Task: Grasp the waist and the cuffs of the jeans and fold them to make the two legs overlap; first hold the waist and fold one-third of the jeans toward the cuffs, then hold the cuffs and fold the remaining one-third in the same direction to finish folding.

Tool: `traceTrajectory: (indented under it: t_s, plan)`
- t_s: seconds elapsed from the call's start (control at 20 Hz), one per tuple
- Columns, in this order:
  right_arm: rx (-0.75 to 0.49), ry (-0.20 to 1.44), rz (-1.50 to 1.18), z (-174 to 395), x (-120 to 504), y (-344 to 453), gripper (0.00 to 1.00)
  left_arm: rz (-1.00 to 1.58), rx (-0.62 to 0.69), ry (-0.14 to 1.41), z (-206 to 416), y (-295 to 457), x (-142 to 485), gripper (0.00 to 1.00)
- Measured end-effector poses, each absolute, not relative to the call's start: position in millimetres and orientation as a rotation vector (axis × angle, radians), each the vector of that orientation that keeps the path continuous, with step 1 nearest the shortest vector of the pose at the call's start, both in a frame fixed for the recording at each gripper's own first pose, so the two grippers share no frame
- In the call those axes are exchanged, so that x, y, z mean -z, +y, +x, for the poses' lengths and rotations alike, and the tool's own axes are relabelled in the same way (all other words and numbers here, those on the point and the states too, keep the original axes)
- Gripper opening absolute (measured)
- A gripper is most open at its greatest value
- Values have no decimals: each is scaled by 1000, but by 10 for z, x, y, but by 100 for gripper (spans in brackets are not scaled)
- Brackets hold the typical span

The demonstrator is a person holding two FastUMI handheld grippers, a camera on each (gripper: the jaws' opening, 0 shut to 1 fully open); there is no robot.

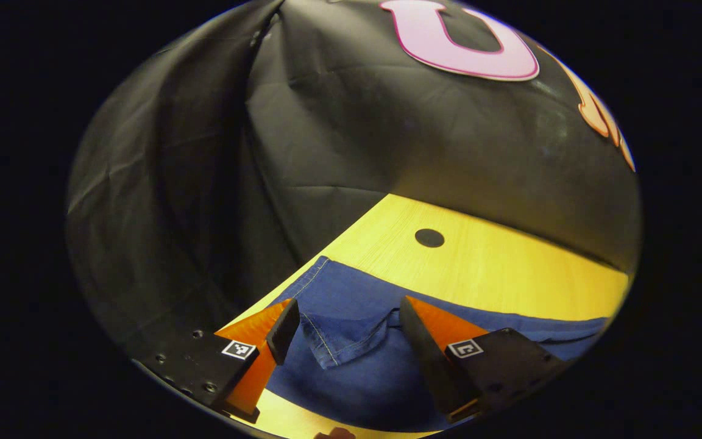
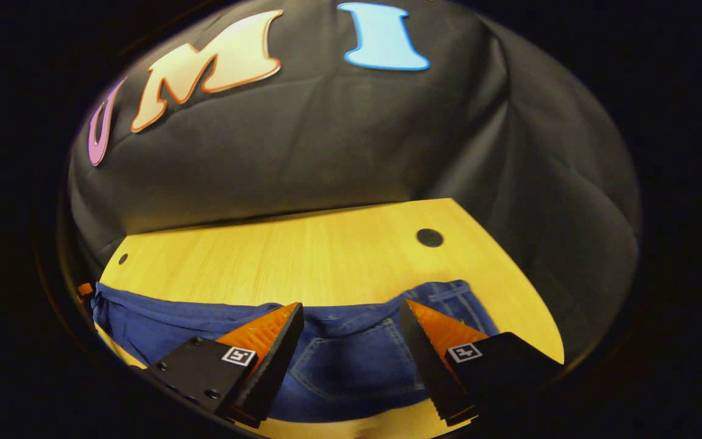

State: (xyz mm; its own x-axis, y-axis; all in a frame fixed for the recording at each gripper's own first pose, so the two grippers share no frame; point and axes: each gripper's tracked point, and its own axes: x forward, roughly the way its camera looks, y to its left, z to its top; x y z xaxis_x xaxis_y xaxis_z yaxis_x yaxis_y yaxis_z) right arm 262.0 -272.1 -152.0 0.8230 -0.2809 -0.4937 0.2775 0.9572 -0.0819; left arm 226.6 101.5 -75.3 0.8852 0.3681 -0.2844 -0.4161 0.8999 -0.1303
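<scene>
Both cams sat low, just above the near edge of the table (image 1: 497, 268), and faced across it to the booth's back wall. The left gripper view hung close over the cuff end of the jeans (image 1: 351, 366) at the left-hand corner. The right gripper view hung close over the waist end near the right-hand corner. They shared the jeans and the far tabletop.
</scene>
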Motion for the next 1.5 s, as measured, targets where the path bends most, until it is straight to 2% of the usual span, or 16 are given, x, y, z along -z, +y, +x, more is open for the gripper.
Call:
traceTrajectory:
  t_s: [0.1,0.25,0.45,0.75,0.85,1.0,1.1,1.25,1.45,1.5]
  plan:
    - [354,534,3,2344,1523,-3001,96,-222,-381,219,2167,962,644,96]
    - [435,572,50,2012,1692,-3469,96,-231,-351,240,2023,857,682,96]
    - [465,623,105,1883,1956,-3917,98,-222,-342,285,1892,749,805,96]
    - [378,692,313,1972,2254,-4083,94,-166,-314,309,1848,649,843,96]
    - [359,689,314,2005,2309,-4101,100,-151,-292,297,1833,613,798,96]
    - [327,688,288,2015,2293,-4078,99,-117,-275,313,1816,562,821,98]
    - [313,693,268,2056,2354,-4041,90,-104,-265,325,1818,520,816,96]
    - [317,729,274,2078,2415,-3918,62,-101,-241,342,1818,467,817,96]
    - [332,703,176,2062,2374,-3845,30,-107,-207,344,1795,446,760,96]
    - [344,689,153,2074,2353,-3857,29,-108,-198,344,1790,440,732,96]
